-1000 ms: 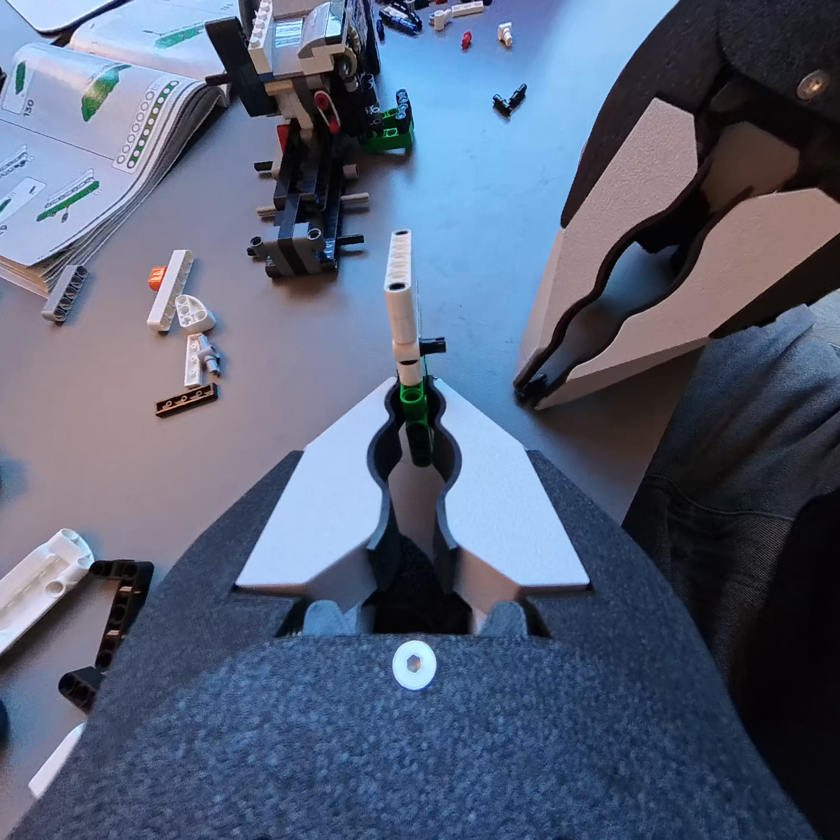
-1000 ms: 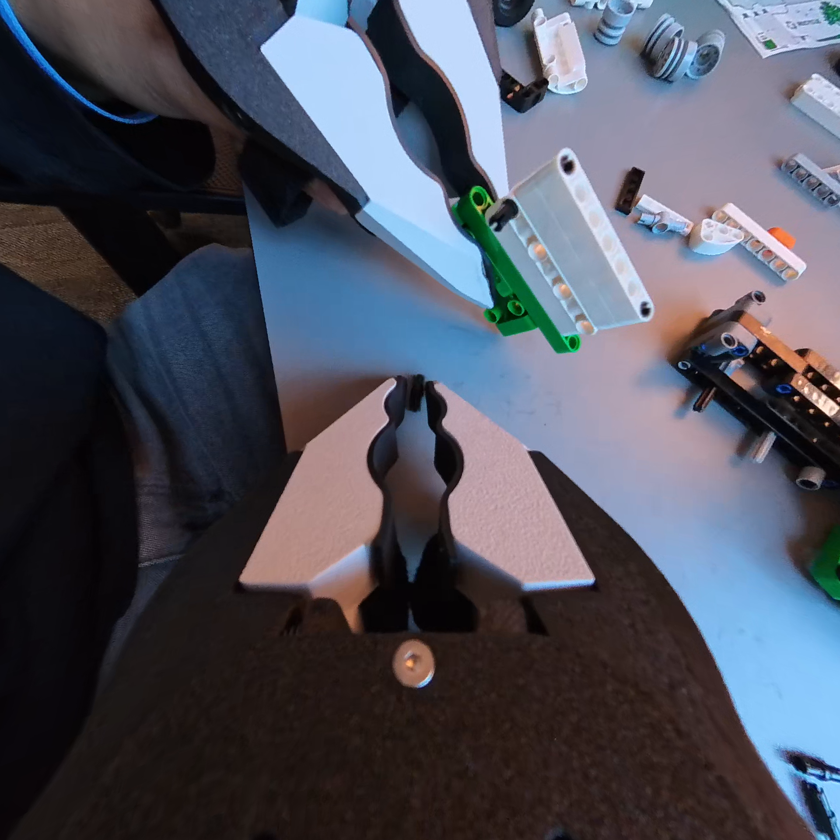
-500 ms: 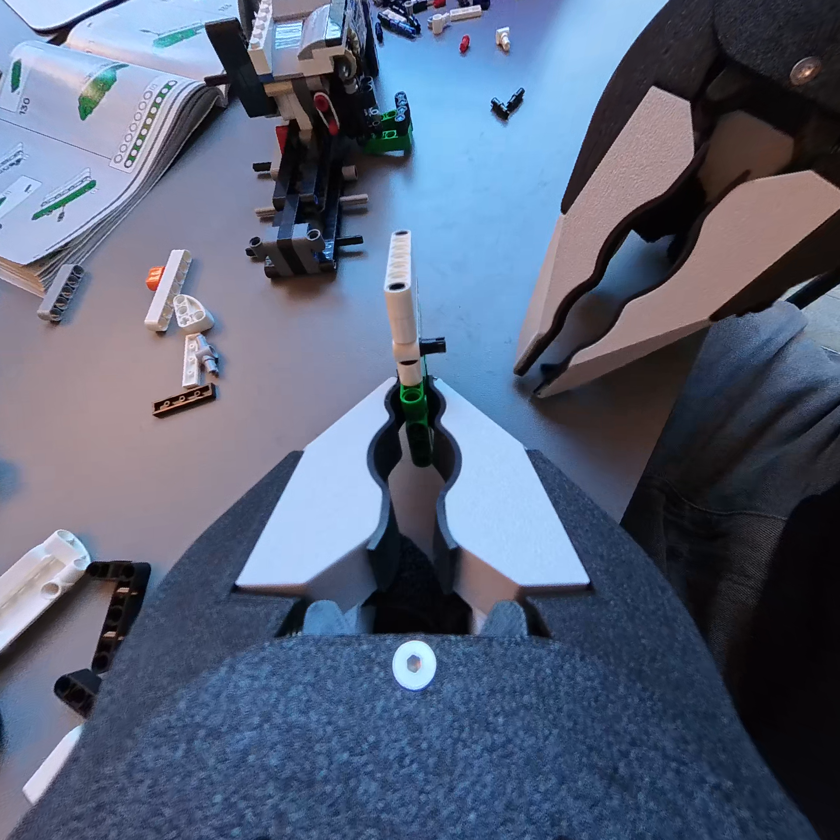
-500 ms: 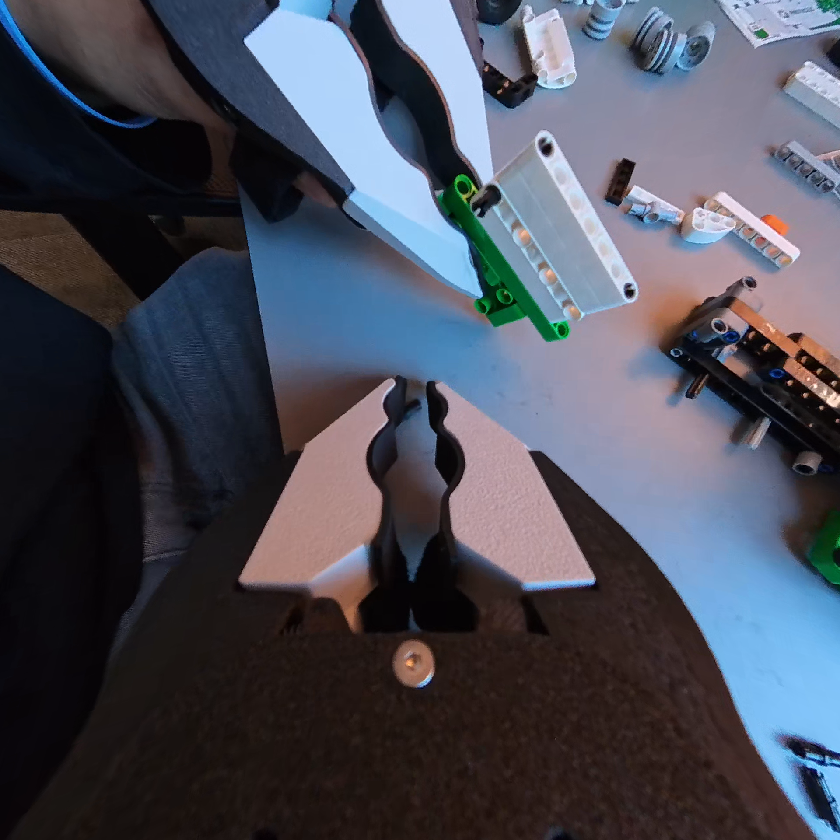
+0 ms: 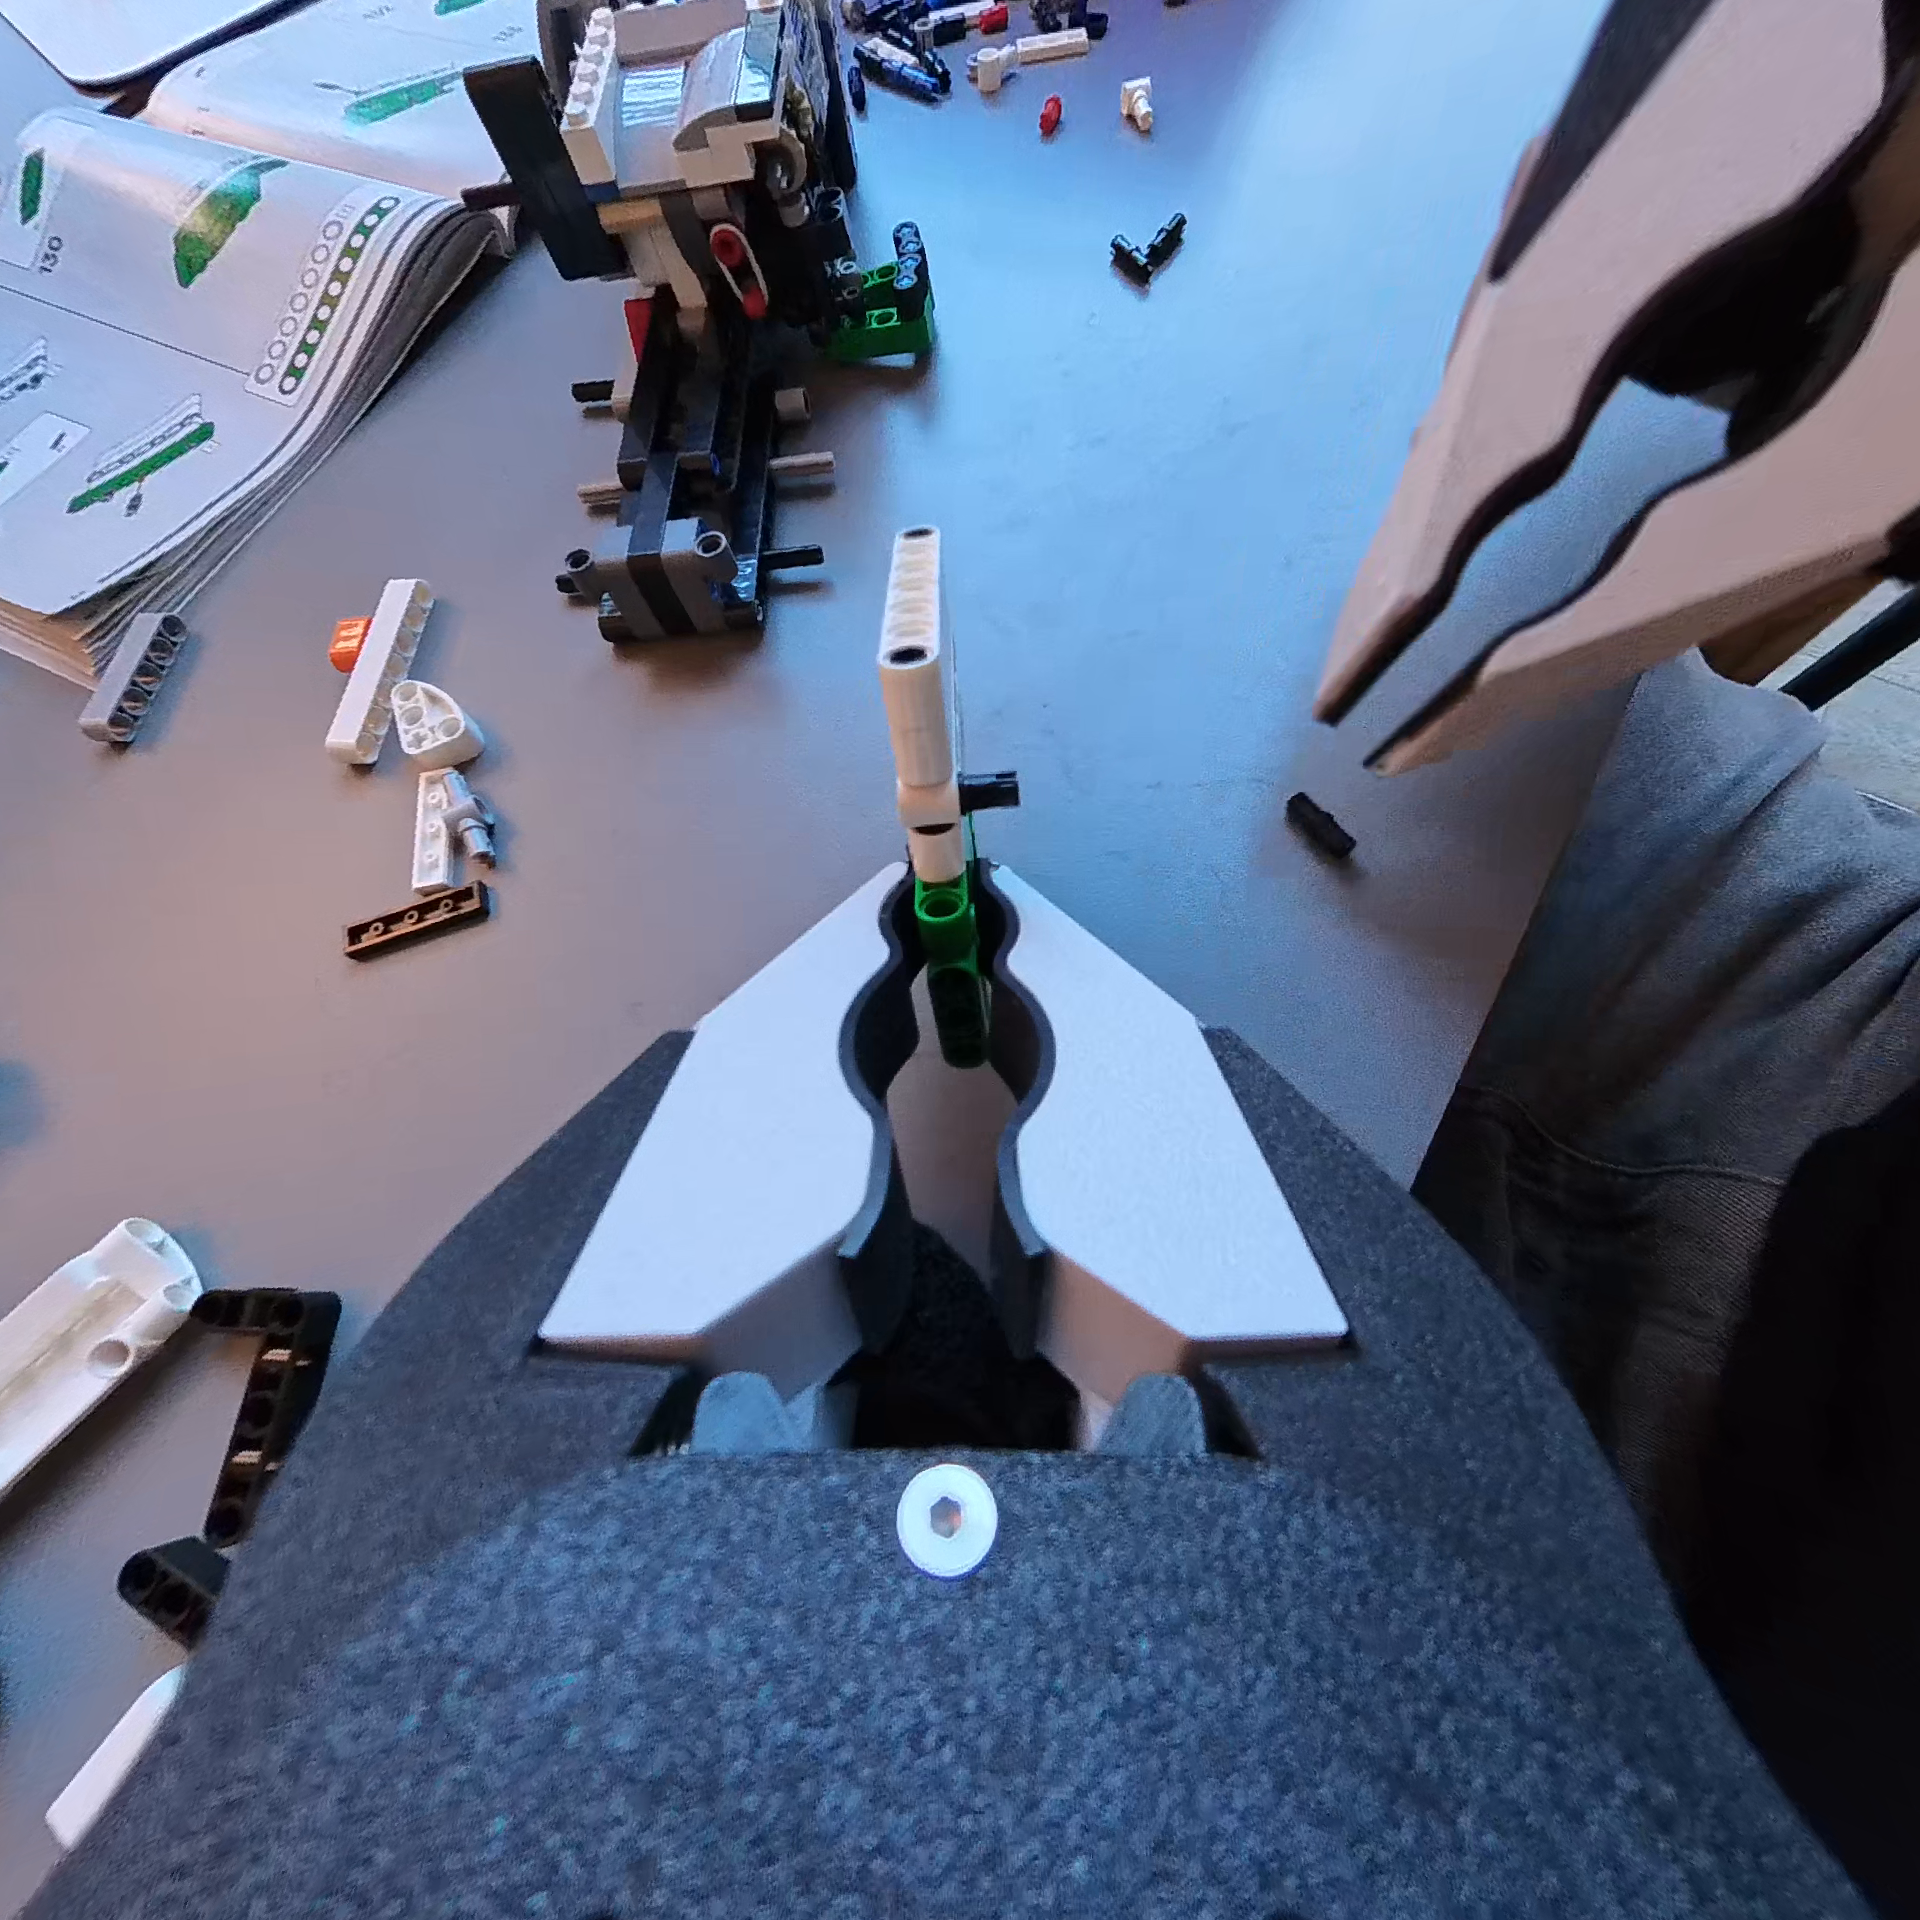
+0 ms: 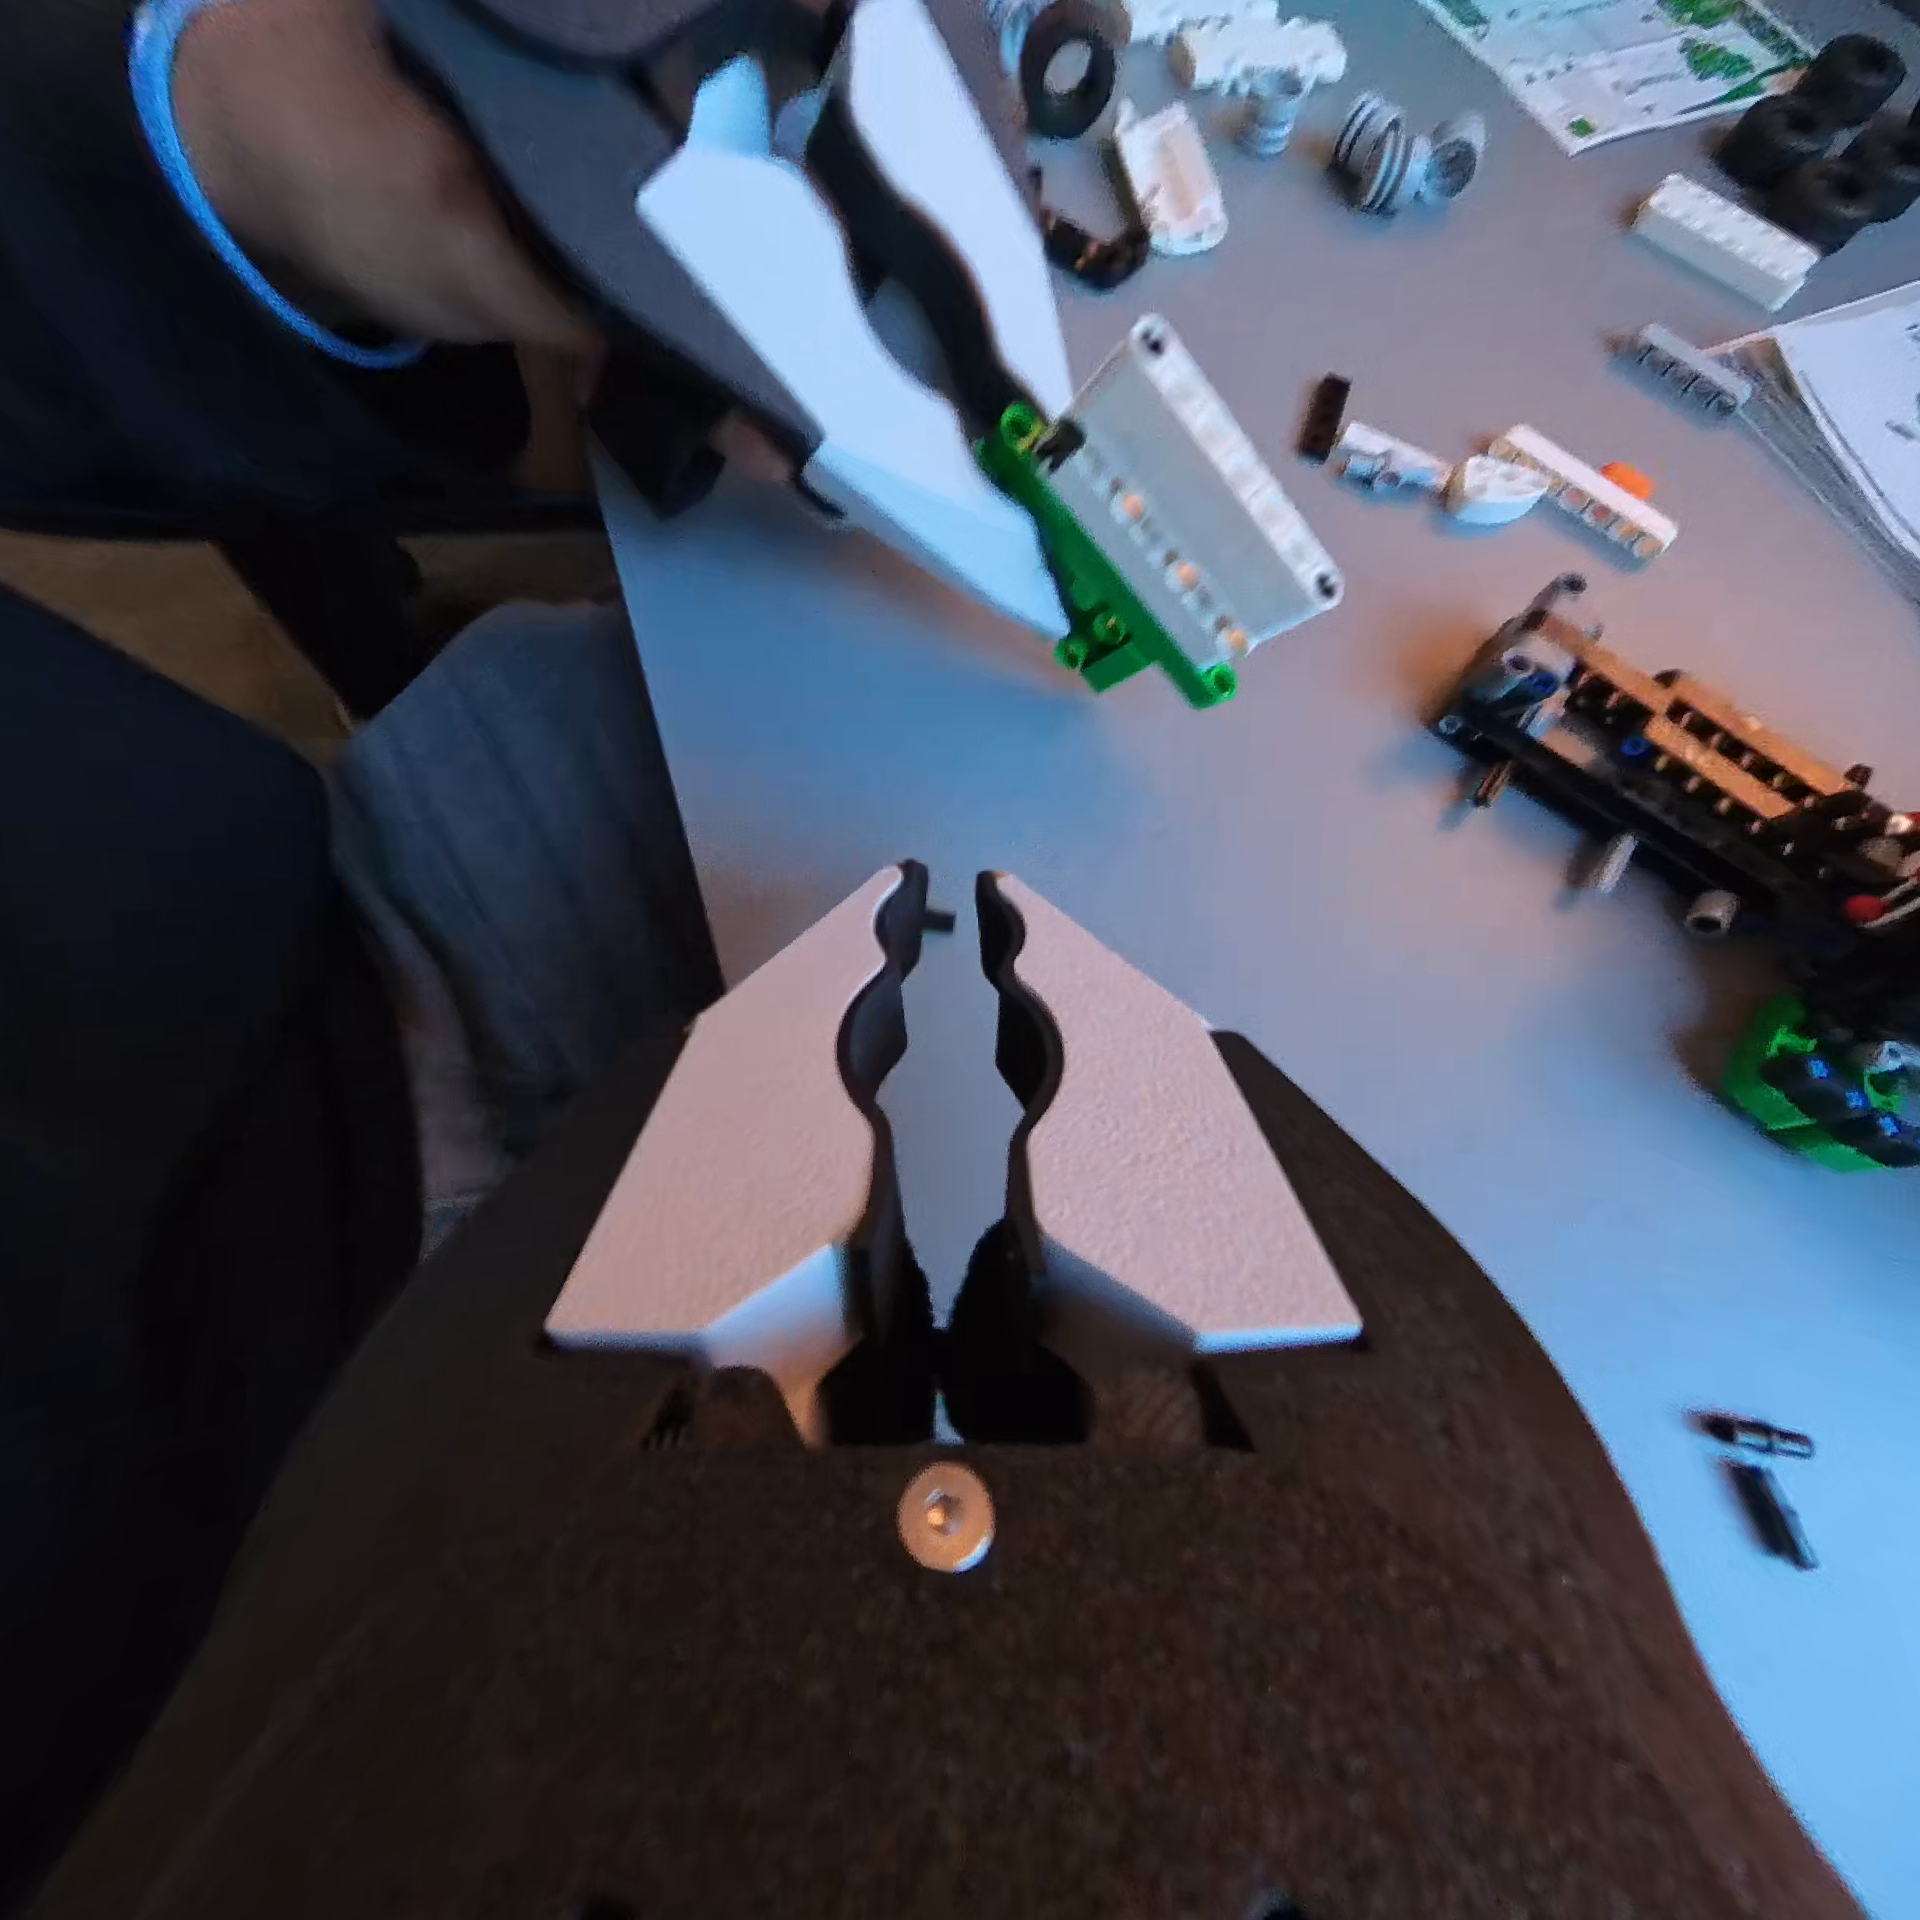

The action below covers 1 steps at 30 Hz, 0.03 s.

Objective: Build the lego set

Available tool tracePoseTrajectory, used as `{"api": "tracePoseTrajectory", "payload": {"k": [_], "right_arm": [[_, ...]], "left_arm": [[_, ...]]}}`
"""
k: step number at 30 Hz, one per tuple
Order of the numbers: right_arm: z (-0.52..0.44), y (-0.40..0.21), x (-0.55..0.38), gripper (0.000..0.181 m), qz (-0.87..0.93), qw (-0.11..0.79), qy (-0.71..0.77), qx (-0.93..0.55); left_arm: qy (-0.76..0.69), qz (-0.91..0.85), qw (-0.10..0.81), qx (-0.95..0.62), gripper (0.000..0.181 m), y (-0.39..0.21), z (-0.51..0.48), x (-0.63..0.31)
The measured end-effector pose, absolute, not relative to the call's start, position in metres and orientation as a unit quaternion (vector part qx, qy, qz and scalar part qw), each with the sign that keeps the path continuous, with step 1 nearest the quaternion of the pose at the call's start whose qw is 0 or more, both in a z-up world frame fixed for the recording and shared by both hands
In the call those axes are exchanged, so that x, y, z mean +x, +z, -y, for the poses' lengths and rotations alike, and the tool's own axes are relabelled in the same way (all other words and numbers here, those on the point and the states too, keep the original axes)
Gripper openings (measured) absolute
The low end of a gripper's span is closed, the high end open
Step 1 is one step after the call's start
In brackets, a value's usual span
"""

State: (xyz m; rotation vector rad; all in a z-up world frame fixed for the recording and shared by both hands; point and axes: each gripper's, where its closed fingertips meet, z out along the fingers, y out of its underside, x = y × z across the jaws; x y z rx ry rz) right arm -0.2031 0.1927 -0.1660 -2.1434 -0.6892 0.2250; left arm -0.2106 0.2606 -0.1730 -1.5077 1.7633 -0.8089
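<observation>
My left gripper [image 5: 948, 873] is shut on a small sub-assembly, a green beam [image 5: 945, 914] joined to a white panel [image 5: 914, 665] that sticks out forward, held above the grey table [image 5: 1091, 499]. The right wrist view shows that gripper [image 6: 1049, 520] with the panel [image 6: 1195, 499] and beam [image 6: 1101, 613] from the side. My right gripper [image 6: 948, 878] is open and empty, raised above the table near its front edge; it also shows in the left wrist view [image 5: 1348, 740]. A small black pin [image 5: 1320, 826] lies on the table under it.
The part-built black, grey and white model [image 5: 686, 343] lies farther back, with an open instruction booklet [image 5: 156, 343] to its left. Loose white, black and grey pieces [image 5: 395, 665] lie to the left. Wheels and tyres [image 6: 1392, 166] lie at the far side. A person's leg [image 5: 1662, 1039] is at the table's edge.
My right gripper has opened and risen off the table, leaving the small black pin lying there. My left gripper holds the sub-assembly as before.
</observation>
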Motion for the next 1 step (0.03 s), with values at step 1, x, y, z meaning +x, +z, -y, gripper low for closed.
{"api": "tracePoseTrajectory", "payload": {"k": [1], "right_arm": [[-0.1884,-0.1716,-0.2033,0.009,0.286,0.422,0.079,-0.857]], "left_arm": [[-0.31,-0.677,0.334,-0.578,0.006,-0.1735,-0.2604,-0.2106]]}}
